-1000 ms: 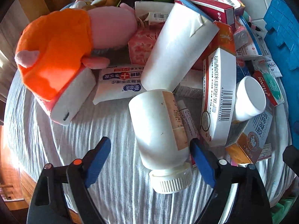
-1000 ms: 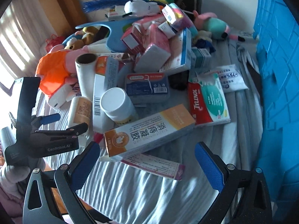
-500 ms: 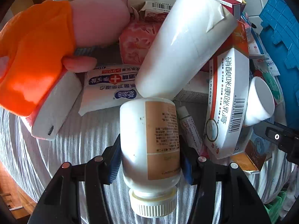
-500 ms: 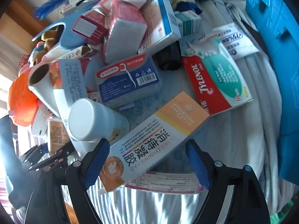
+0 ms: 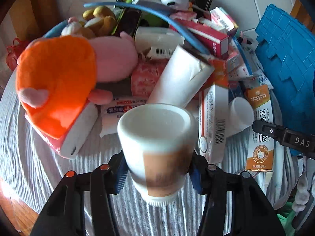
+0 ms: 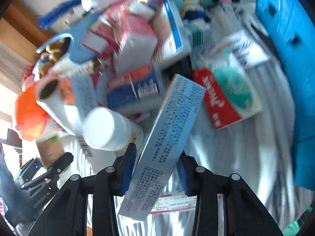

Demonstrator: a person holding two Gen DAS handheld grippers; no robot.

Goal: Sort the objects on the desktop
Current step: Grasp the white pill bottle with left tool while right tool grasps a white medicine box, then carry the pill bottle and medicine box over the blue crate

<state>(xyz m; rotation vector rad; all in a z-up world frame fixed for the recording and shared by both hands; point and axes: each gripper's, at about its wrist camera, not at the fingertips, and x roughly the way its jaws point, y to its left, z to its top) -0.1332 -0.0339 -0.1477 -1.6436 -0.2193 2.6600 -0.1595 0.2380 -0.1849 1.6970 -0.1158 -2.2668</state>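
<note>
My left gripper [image 5: 157, 169] is shut on a white bottle with a tan label [image 5: 157, 137]. The bottle hangs above the striped cloth, base towards the camera and ribbed cap down. In the right wrist view, my right gripper [image 6: 155, 175] has its jaws closing on a long medicine box [image 6: 173, 129]. Both blue pads sit against its sides. The box stands tilted on edge, its grey printed side facing up. The left wrist view shows the same box's orange-and-white face [image 5: 260, 118] at the right of the heap.
A heap of boxes, sachets and plush toys covers the round table [image 5: 39, 167]. It includes an orange-and-pink plush [image 5: 55, 90], a white roll [image 5: 181, 82], a white-capped bottle [image 6: 104, 127] and a red Tylenol box [image 6: 226, 98]. A blue crate [image 5: 285, 59] stands on the right.
The left gripper shut on the lying bottle and raised it, swinging its base up. The right gripper came down over the long box and closed, and the box tipped onto its edge.
</note>
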